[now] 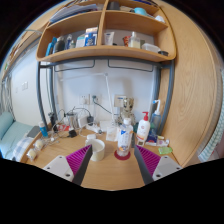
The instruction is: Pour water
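Note:
A clear plastic bottle [124,139] with a blue-and-white label stands upright on a red coaster [123,154] on the wooden desk [110,172]. Left of it stands a white mug [97,150] with its handle toward the left. My gripper [111,163] is open and holds nothing. Its pink pads [150,160] sit wide apart on either side. The bottle and the mug lie just ahead of the fingers, within the span between them, and touch neither.
A white pump bottle [143,128] stands behind and right of the clear bottle. Small bottles and clutter [62,125] crowd the back left of the desk. A wooden shelf [100,50] with more items hangs overhead. A wooden panel [187,110] closes the right side.

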The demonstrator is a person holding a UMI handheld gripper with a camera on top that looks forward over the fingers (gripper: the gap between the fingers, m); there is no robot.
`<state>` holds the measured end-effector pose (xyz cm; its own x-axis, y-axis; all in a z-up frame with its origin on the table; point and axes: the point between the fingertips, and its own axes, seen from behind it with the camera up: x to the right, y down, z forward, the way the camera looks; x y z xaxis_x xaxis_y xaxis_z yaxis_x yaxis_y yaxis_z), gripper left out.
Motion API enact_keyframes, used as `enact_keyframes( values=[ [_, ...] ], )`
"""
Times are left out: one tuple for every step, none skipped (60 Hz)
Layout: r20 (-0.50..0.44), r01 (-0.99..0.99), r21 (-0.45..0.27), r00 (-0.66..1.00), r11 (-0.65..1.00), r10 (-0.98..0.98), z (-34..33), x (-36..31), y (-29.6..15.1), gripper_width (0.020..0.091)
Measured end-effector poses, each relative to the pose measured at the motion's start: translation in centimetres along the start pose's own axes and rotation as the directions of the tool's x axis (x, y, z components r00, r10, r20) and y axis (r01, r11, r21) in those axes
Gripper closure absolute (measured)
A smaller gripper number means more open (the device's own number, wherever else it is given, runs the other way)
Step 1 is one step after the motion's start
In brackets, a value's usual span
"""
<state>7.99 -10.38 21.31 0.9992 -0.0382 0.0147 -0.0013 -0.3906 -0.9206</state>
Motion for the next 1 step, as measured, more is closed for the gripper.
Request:
enact_keyframes(
  values=[
    [0.001, -0.004, 0.005, 1.000, 1.000, 0.004, -0.06, -0.10, -0.18, 0.0239]
  ],
)
